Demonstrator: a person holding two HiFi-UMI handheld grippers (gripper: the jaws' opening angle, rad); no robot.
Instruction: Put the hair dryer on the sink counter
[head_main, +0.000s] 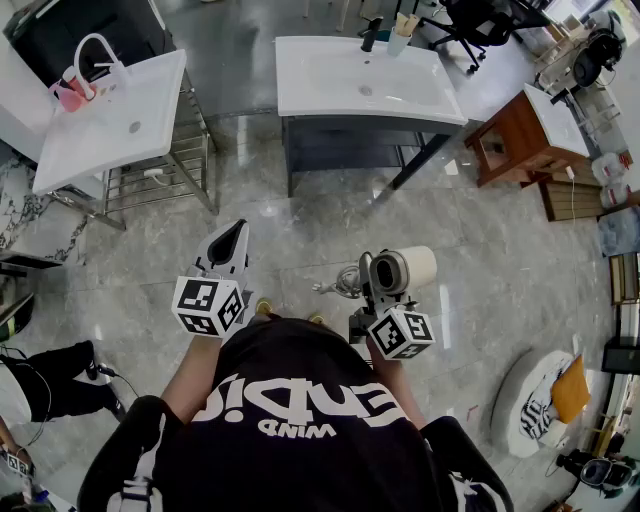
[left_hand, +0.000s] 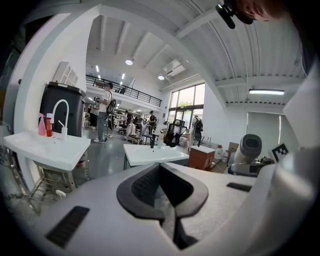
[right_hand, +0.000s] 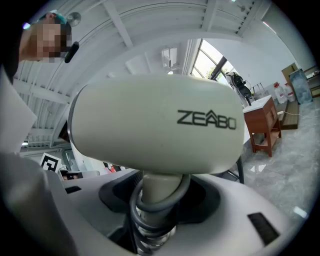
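**Head view:** The right gripper (head_main: 372, 287) is clamped on the handle of the hair dryer (head_main: 405, 270). The cream body of the hair dryer projects above the jaws. The left gripper (head_main: 237, 233) is held beside it, jaws together and empty. The white sink table (head_main: 300, 95) stands well ahead across the marble floor (head_main: 500, 260).

**Left gripper view:** The jaws meet with nothing between them. The hair dryer (left_hand: 248, 147) shows at the right, and the sink table (left_hand: 150, 156) lies beyond the tips.

**Right gripper view:** The hair dryer (right_hand: 150, 125), marked ZEABO, fills the frame. Its handle, wrapped by a grey cord (right_hand: 150, 207), sits gripped between the jaws.
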